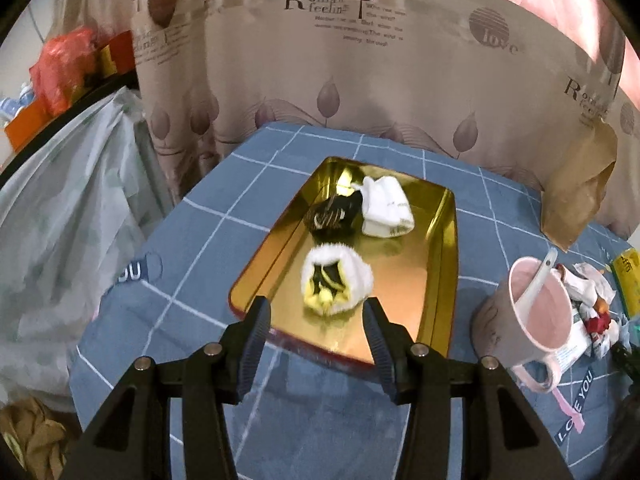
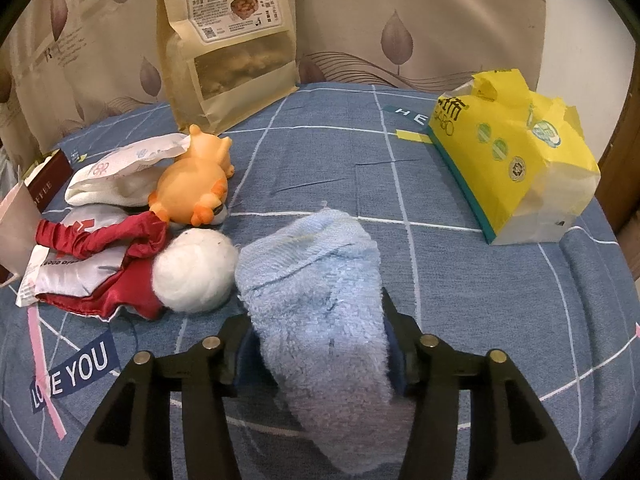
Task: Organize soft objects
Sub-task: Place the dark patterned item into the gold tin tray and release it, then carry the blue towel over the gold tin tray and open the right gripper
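A gold tray [image 1: 436,280] lies on the blue checked cloth in the left wrist view. It holds three rolled sock bundles: a white one with yellow and black [image 1: 336,284] nearest, a dark brown one [image 1: 330,216] and a white one [image 1: 386,206] behind. My left gripper [image 1: 318,312] hangs open over the tray's near edge, nothing between its fingers. In the right wrist view a fluffy light blue sock [image 2: 312,264] fills the gap of my right gripper [image 2: 316,332] and touches both pads. Its far end rests on the cloth. The left finger is mostly hidden behind it.
A pink mug with a spoon [image 1: 536,312] stands right of the tray. Left of the blue sock lie a white ball [image 2: 194,276], red cloth [image 2: 100,236] and an orange toy [image 2: 192,184]. A yellow tissue pack [image 2: 512,160] sits right, a snack bag [image 2: 228,40] behind.
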Tool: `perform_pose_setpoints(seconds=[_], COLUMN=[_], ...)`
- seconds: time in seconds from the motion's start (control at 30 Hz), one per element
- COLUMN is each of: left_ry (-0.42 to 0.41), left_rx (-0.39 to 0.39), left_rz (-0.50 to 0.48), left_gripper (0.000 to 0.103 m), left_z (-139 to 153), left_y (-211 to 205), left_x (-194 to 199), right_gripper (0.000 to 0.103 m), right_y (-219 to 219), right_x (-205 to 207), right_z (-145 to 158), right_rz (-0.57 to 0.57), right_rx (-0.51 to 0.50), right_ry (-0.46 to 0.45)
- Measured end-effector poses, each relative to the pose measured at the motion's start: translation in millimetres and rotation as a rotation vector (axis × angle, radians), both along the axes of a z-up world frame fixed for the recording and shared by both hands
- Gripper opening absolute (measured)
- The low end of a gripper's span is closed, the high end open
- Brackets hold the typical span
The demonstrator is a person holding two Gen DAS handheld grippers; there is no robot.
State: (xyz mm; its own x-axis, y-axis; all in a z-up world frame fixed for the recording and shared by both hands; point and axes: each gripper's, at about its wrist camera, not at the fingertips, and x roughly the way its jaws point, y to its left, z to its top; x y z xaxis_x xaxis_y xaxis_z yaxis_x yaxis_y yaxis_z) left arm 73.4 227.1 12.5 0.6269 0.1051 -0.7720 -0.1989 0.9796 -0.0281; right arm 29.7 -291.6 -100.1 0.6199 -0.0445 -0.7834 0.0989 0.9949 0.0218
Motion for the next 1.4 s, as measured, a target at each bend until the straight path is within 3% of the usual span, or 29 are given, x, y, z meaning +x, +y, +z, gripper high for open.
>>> perform_pose_setpoints(seconds=[0.53, 0.6, 0.67, 0.77, 0.83, 0.97, 1.13, 1.4], left_ry=[-0.004, -0.001, -0.001, 0.004, 0.010, -0.035, -0.036, -0.039], left_rx=[0.006, 0.001, -0.012, -0.048, -0.029, -0.008, -0.016, -0.057], left_rz=[-0.030, -0.034, -0.032, -0.055, -0.064, -0.109, -0.084, -0.023], left_gripper=[0.049, 0.049, 0.049, 0.049, 0.049, 0.049, 0.049, 0.049], left_z=[-15.1, -16.8, -18.7, -25.3, -26.1, -17.6, -17.2, -17.9], left_y=[-2.7, -2.4, -1.1, -3.6, -10.6, -23.0, -18.5, -0.8], left_x=[-9.5, -9.1, -10.1, -11.0, -11.1, -15.9, -15.6, -15.4], right_gripper=[0.058, 0.054, 0.041, 0.033, 0.030, 0.028, 0.028, 0.028], right_y=[-4.3, -1.8, 2.1, 5.3, 5.0, 8.1, 19.1, 88.2], right_x=[-18.7, -21.2, -20.1, -20.6, -21.1, -20.6, -17.6, 2.5], right_z=[11.4, 13.7, 14.1, 17.6, 21.4, 29.7, 48.7, 101.5], right_rz=[-0.036, -0.041, -0.044, -0.050, -0.068, -0.090, -0.095, 0.058], right_rx=[-0.006, -0.018, -0.049, -0.071, -0.072, -0.079, -0.045, -0.019], right_ry=[-0.012, -0.018, 0.007, 0.011, 0.012, 0.011, -0.023, -0.100])
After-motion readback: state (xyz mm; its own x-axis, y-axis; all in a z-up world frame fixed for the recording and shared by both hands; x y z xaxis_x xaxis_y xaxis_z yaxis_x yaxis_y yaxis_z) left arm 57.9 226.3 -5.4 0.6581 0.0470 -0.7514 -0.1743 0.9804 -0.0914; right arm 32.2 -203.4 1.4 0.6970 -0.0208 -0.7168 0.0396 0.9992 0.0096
